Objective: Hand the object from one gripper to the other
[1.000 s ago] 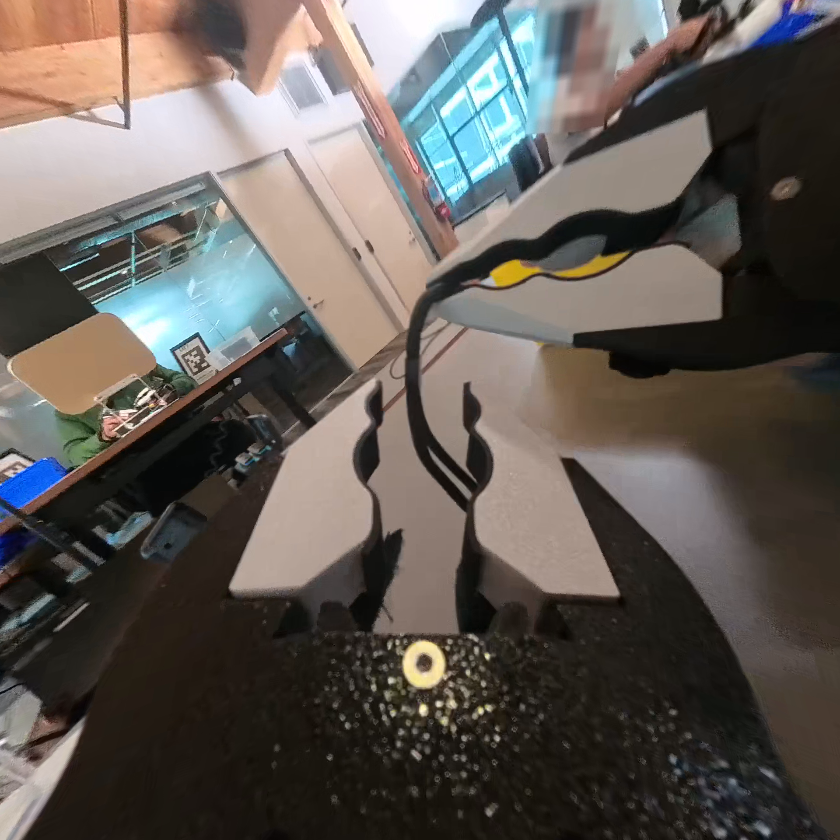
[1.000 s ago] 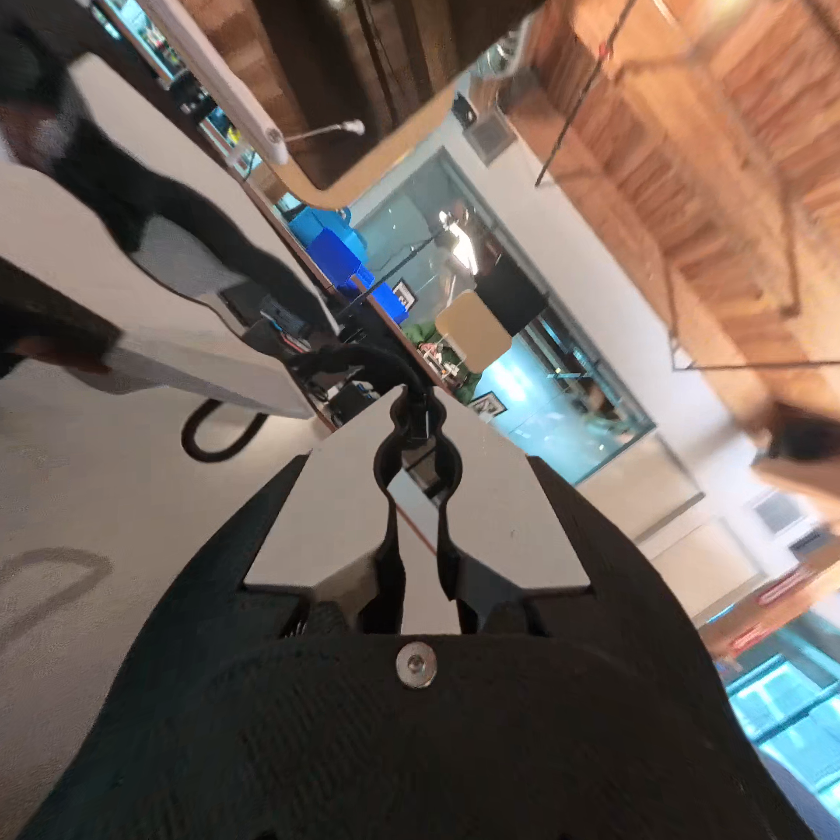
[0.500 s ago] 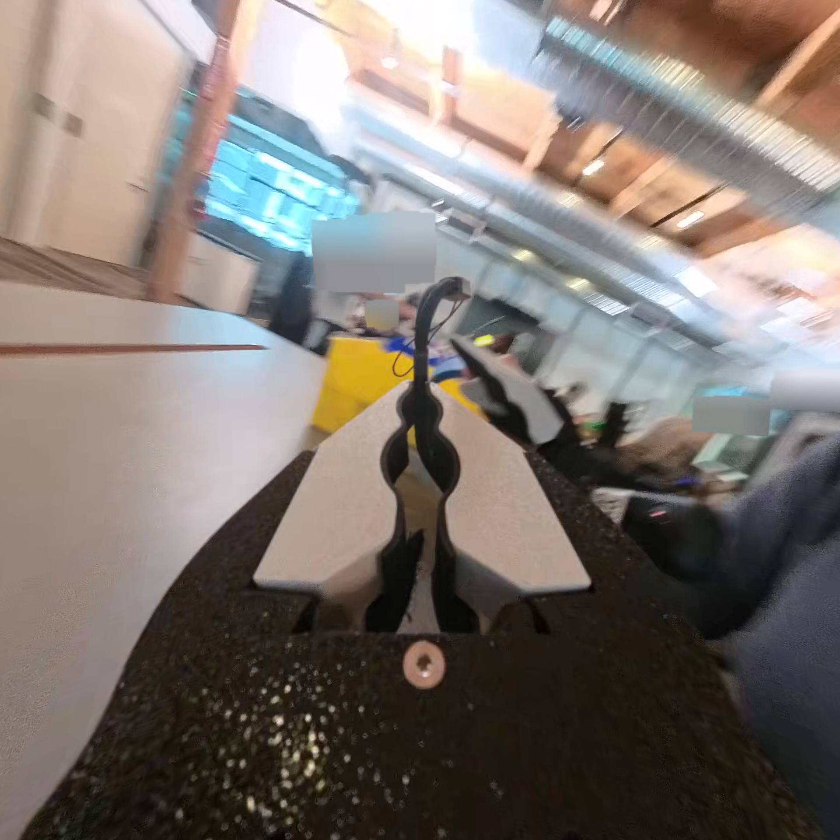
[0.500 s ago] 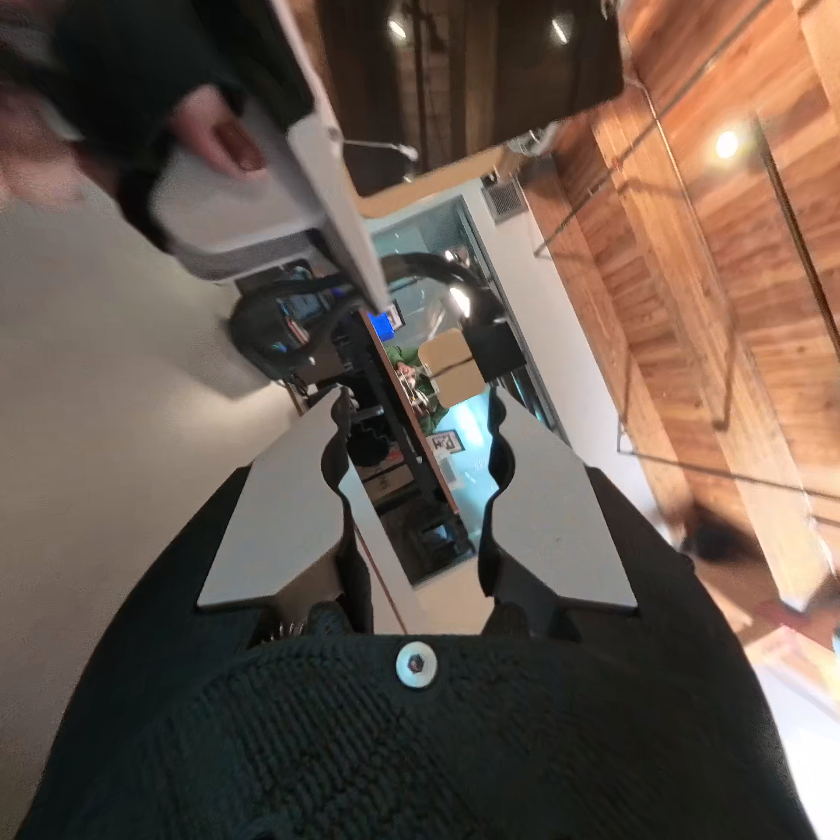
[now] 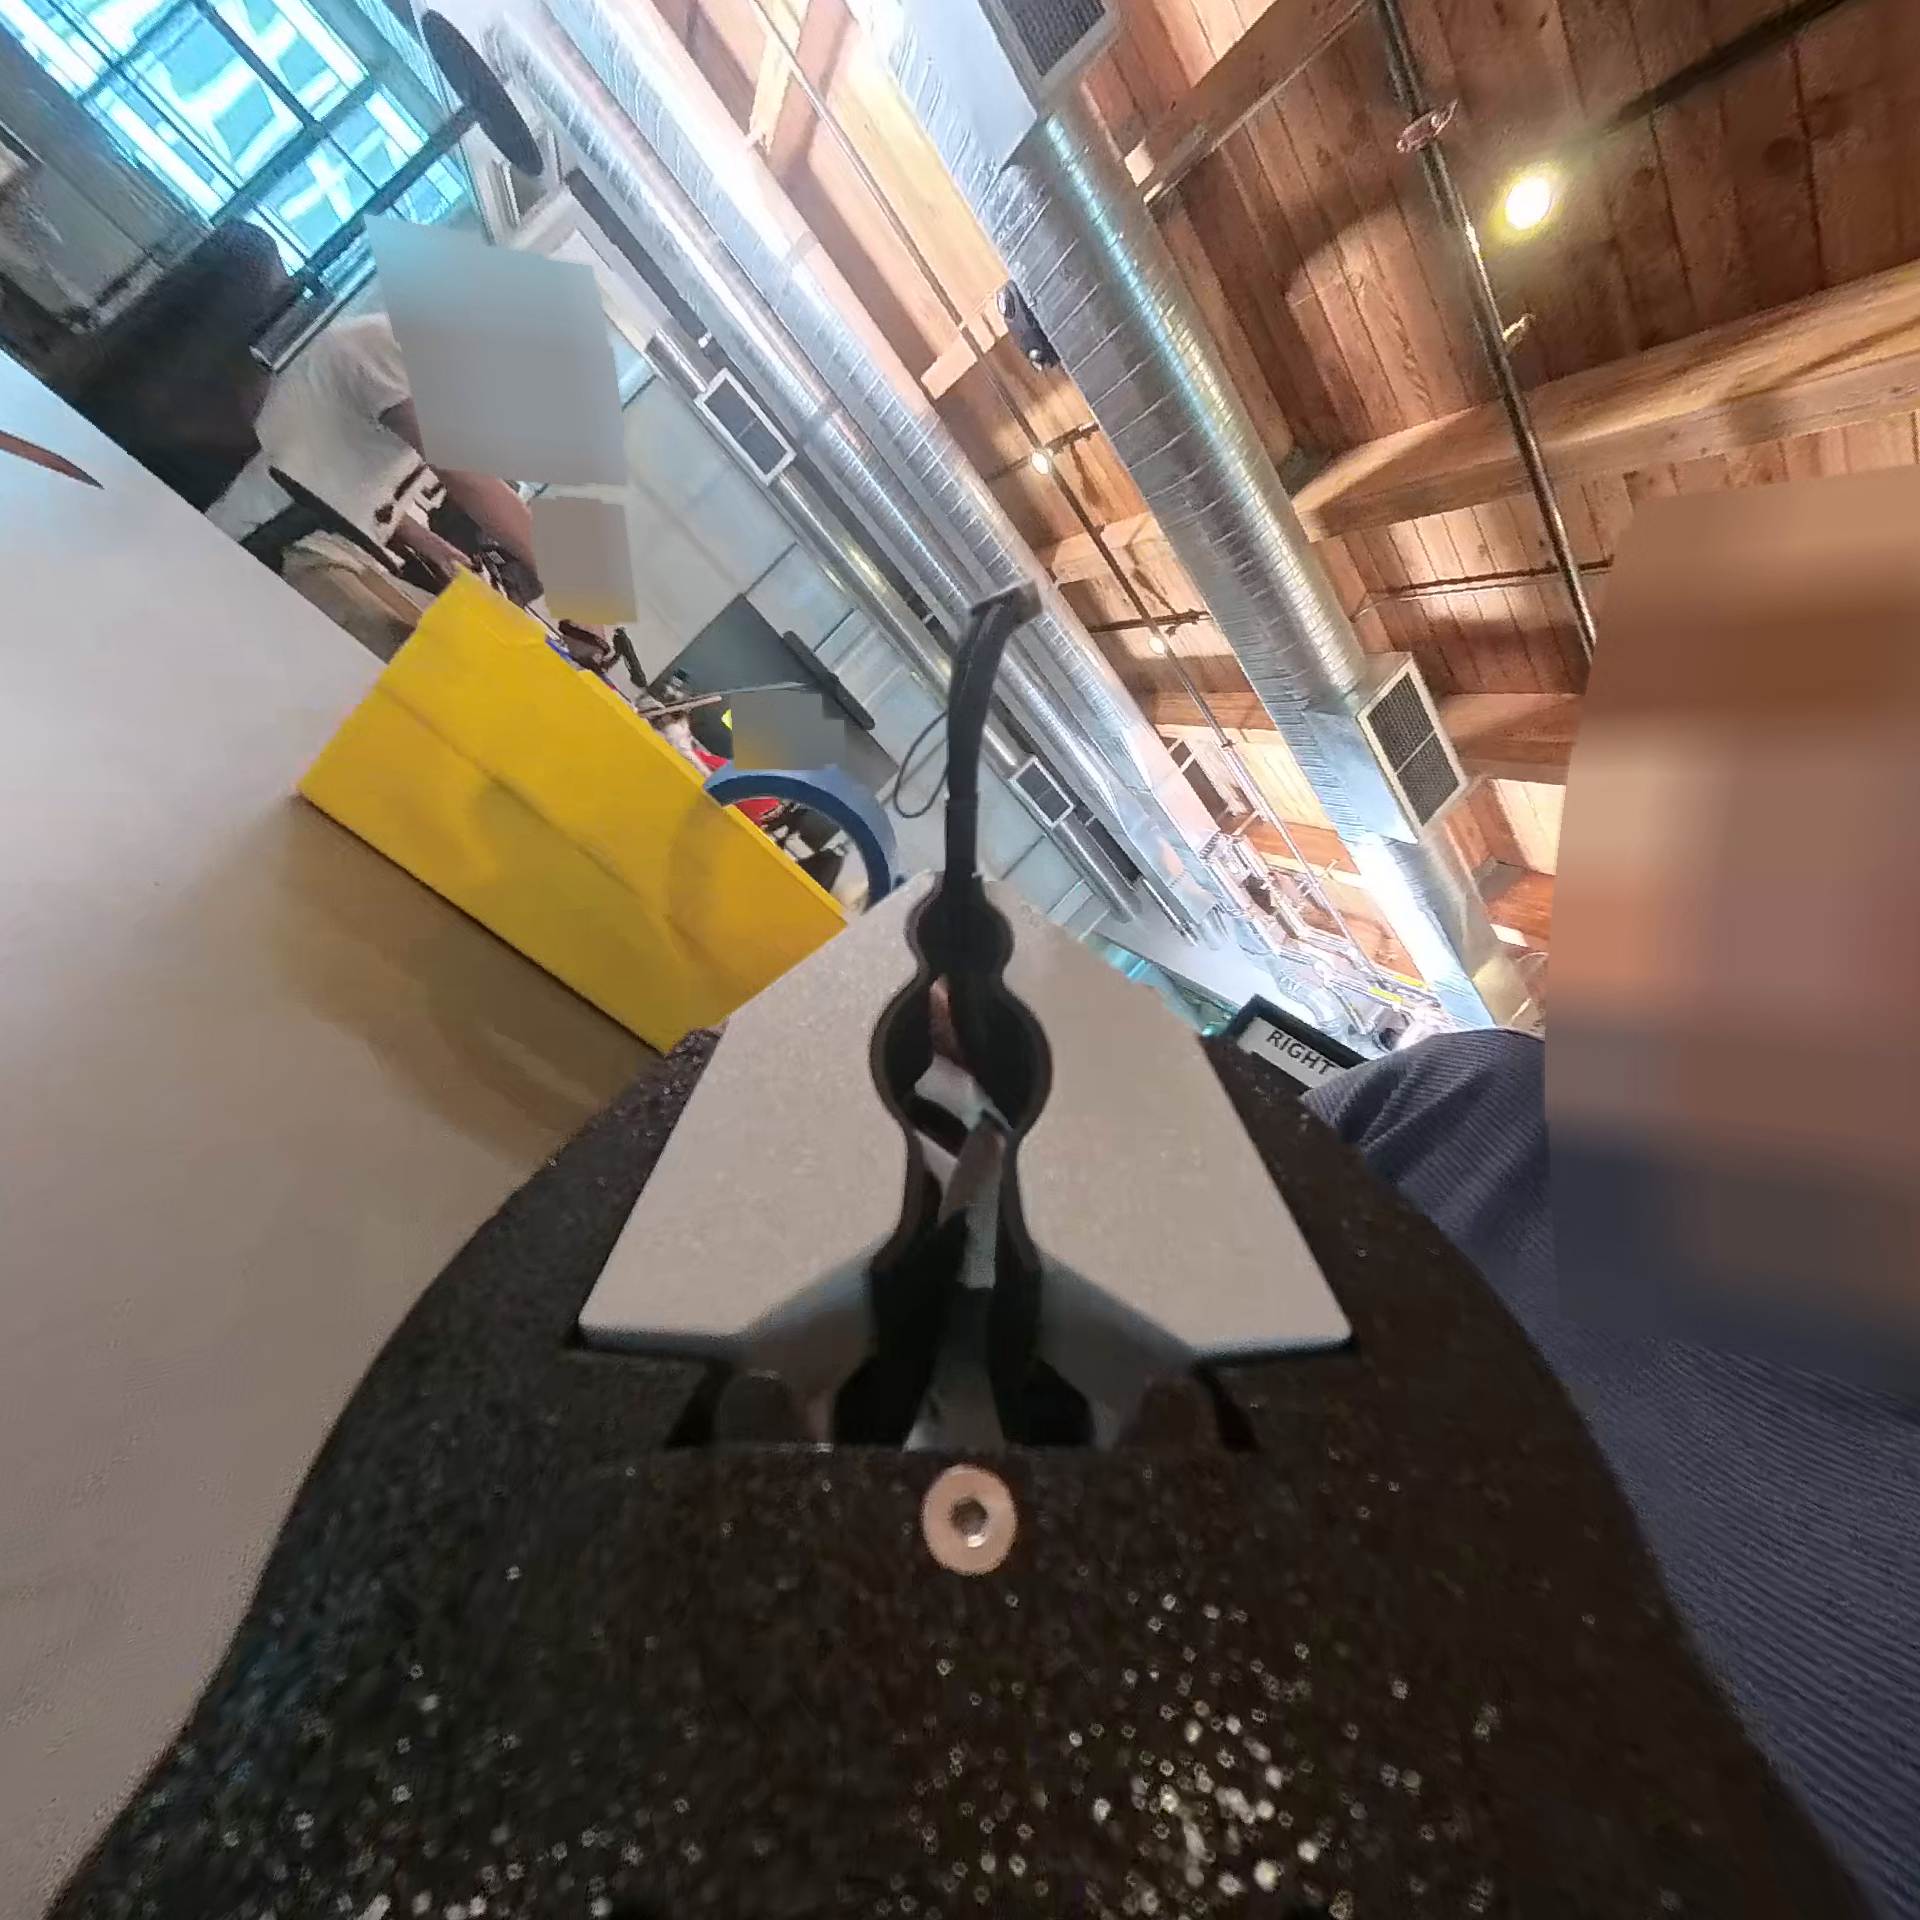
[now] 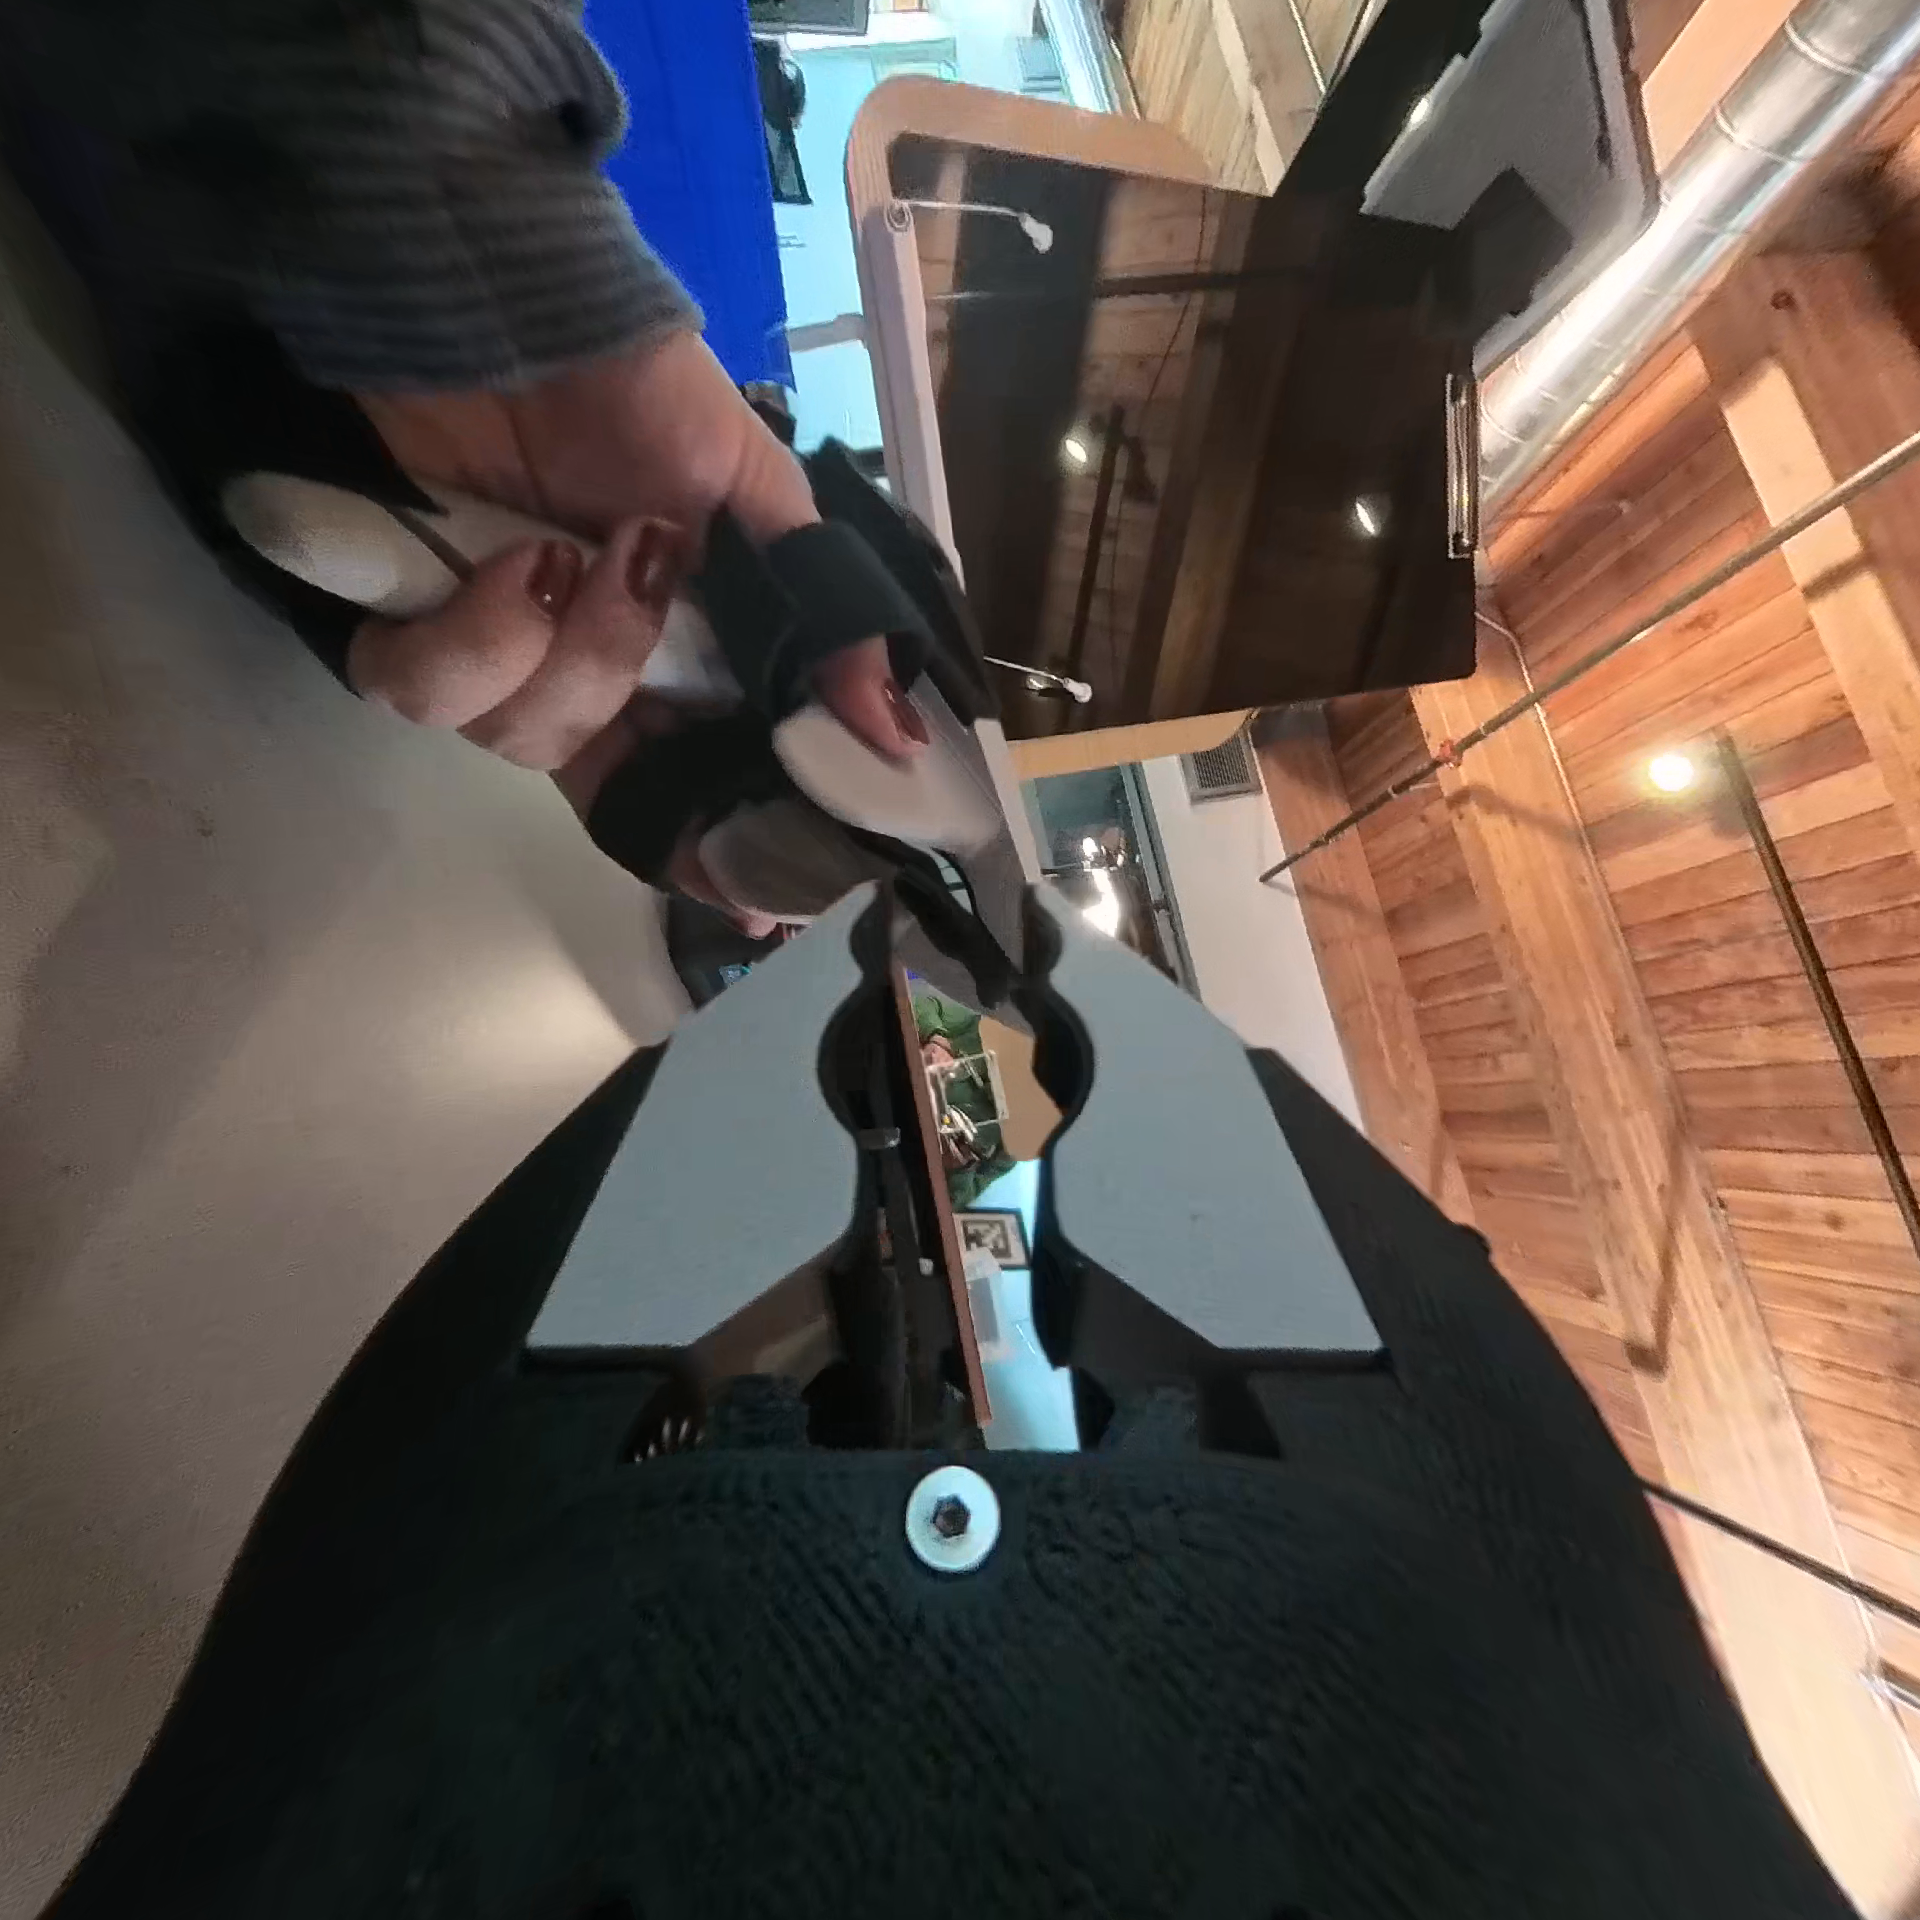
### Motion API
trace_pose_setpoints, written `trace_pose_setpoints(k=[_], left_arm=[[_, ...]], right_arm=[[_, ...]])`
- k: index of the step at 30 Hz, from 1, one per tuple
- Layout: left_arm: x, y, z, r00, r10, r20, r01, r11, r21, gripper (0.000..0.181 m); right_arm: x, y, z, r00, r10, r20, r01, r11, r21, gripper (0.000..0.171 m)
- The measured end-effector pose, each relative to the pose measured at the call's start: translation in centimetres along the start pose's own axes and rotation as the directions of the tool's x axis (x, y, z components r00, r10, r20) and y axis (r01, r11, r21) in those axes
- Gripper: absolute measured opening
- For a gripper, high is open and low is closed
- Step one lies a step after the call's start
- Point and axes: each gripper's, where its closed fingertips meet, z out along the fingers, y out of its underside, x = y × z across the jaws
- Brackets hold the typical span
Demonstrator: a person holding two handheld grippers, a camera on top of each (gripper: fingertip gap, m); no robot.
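Left wrist view is showing the left gripper (image 5: 964, 904), grey-fingered with a speckled black body, pinching a thin black cable (image 5: 971, 727) right at its fingertips, the jaws drawn together so only the scalloped slots between them are showing light. That cable is rising from the tips in a slight curve and ending in a small dark plug up against the ceiling ducts (the rest of it, running back between the fingers, is mostly hidden). Beyond the gripper's left side a bright yellow box (image 5: 540, 821) is sitting on the pale beige tabletop (image 5: 156, 987), toward its far edge, with a blue ring-shaped thing (image 5: 831, 810) just behind the box. A dark blue sleeve (image 5: 1683, 1351) is filling the right side.

Over in the right wrist view, the right gripper (image 6: 951, 914), also grey-fingered on a black body, is standing with its jaws parted, a clear gap between them and nothing held in it. Just past its tips a person's hand (image 6: 582, 582) in a grey ribbed cuff is gripping the white handle of the other gripper, whose grey fingers are pointing down toward that gap; I cannot make out the cable from here. Wooden planking and a silver duct are running along the right.
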Motion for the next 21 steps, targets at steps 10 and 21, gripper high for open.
trace_pose_setpoints(k=[10,21], left_arm=[[0.7,-3.1,-1.5,0.929,0.335,0.159,-0.359,0.919,0.161,0.040],[-0.2,-4.6,-2.9,0.588,0.651,0.479,-0.749,0.663,0.018,0.029]], right_arm=[[2.9,2.0,-0.2,0.891,0.452,-0.038,-0.453,0.892,-0.014,0.000],[15.7,6.3,-4.6,0.487,0.838,-0.246,-0.866,0.499,-0.013,0.000]])
